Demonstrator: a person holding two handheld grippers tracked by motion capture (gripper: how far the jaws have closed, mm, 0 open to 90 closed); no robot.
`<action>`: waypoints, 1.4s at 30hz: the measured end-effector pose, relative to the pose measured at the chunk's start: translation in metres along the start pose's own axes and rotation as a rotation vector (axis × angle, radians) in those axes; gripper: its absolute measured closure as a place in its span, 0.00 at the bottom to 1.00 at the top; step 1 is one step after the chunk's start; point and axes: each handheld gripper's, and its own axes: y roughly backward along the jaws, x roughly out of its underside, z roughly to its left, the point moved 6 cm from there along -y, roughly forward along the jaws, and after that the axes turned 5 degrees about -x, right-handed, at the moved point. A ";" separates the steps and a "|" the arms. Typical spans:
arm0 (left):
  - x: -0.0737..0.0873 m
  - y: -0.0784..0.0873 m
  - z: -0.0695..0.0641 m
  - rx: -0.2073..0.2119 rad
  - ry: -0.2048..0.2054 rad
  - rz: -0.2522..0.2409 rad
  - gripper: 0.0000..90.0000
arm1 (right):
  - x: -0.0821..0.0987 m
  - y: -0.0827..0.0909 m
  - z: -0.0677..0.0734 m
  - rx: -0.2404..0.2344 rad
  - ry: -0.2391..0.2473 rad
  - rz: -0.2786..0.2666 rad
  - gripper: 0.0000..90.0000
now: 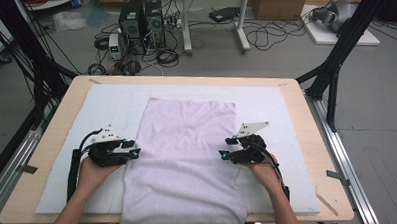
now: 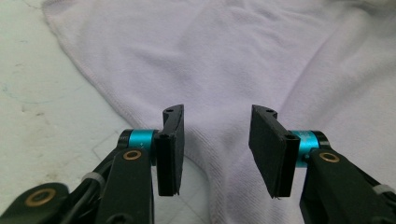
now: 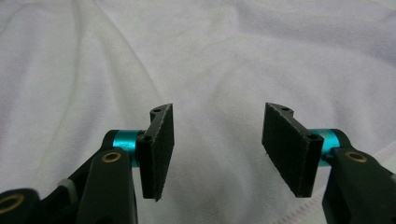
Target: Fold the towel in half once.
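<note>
The high view shows the pale towel (image 1: 183, 157) at frame centre on the table (image 1: 61, 112), left claw (image 1: 136, 153) and right claw (image 1: 222, 154) flanking it. Claw views show both released, nothing gripped.

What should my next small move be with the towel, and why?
Probably lower both grippers a little and close on the towel's side edges. The left gripper has the hem running between its open fingers; the right gripper hangs open over cloth just inside its edge. Nothing is gripped yet, so no fold can start.
</note>
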 end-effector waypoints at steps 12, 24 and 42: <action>-0.062 -0.026 0.047 -0.031 0.013 0.005 0.66 | -0.040 0.010 -0.061 0.072 -0.018 0.023 0.49; -0.057 -0.079 0.087 -0.084 0.112 0.115 0.72 | -0.043 -0.011 -0.114 0.117 -0.119 0.058 0.51; -0.044 -0.102 0.088 -0.154 0.140 0.178 0.98 | -0.018 -0.034 -0.119 0.127 -0.180 0.098 0.96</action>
